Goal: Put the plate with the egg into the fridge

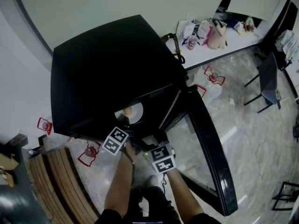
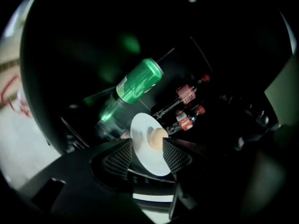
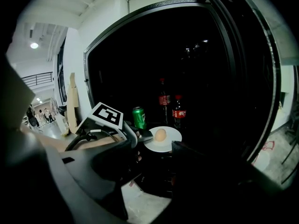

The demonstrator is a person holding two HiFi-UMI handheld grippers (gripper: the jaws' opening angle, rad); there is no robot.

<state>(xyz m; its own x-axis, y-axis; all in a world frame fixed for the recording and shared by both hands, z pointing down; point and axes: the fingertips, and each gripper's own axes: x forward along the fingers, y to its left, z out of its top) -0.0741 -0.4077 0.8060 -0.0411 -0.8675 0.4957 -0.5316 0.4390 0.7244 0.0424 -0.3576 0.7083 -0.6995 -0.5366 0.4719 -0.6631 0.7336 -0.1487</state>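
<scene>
The black fridge (image 1: 107,64) stands with its door (image 1: 208,148) swung open to the right. A white plate (image 2: 144,149) with a brown egg (image 2: 157,139) rests on a shelf inside. My left gripper (image 2: 147,157) reaches into the fridge; its jaws stand apart around the plate's near rim, and a gap shows beside the left pad. In the right gripper view the plate (image 3: 172,137) and egg (image 3: 160,135) lie level, with the left gripper (image 3: 141,136) at their left rim. My right gripper (image 3: 152,154) hangs open just outside the fridge, nothing between its jaws.
A green can (image 3: 138,117) and two cola bottles (image 3: 163,99) stand on the shelf behind the plate. A wooden bench (image 1: 51,181) is at the lower left. Bags sit on a white counter (image 1: 205,31), and a chair (image 1: 268,80) stands at the right.
</scene>
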